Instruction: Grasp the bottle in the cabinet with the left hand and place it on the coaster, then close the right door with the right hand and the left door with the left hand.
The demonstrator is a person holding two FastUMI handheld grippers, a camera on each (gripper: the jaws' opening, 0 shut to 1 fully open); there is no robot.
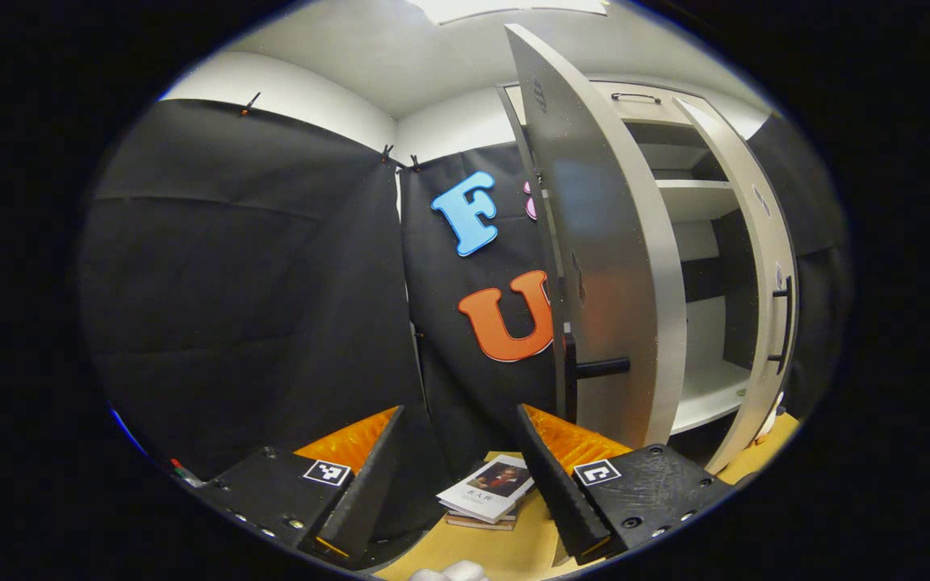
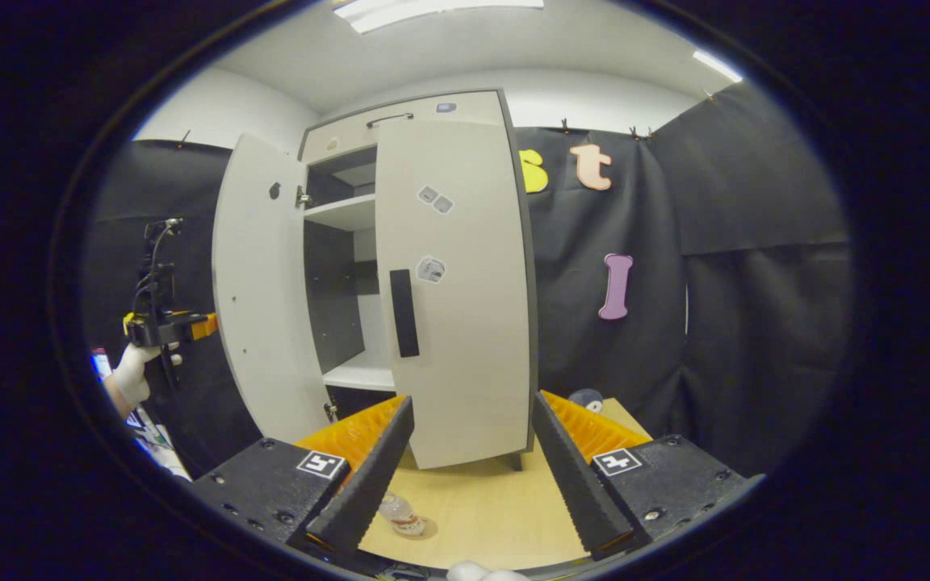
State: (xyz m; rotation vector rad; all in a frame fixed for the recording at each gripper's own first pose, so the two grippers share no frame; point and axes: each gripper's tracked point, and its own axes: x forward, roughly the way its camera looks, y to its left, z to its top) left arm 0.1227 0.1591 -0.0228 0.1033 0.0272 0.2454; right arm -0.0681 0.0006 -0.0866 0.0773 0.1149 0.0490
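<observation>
1. Pale grey laminate cabinet (image 2: 433, 113), one, standing on a light wooden table (image 2: 481, 508); two doors, each with one dark bar handle.
2. Right door (image 2: 453, 290): the right gripper view shows it face-on, swung across the front of the cabinet, with its handle (image 2: 404, 313) near the left edge and three small stickers above. The left gripper view shows it from the far side, partly ajar (image 1: 764, 266).
3. Left door (image 2: 259, 290): stands wide open in the right gripper view. The left gripper view takes it edge-on and close (image 1: 602, 266), handle (image 1: 598, 368) just ahead of the fingers.
4. Shelves: two pale boards count clearly in the gap between the doors in the right gripper view, an upper (image 2: 344, 211) and a lower (image 2: 364, 375).
5. Bottle (image 2: 400, 513), one, clear plastic, on the table in front of the cabinet, just beside the right gripper's left finger; whether a coaster lies beneath it cannot be told.
6. Books (image 1: 485, 496), a small stack on the table, seen in the left gripper view.
7. Left gripper (image 1: 457, 476): jaws spread wide, nothing between them. The right gripper view shows it (image 2: 166, 327) farther off, held by a white-gloved hand (image 2: 136, 373) outside the left door.
8. Right gripper (image 2: 473, 476): jaws spread wide, holding nothing, pointed at the right door.
</observation>
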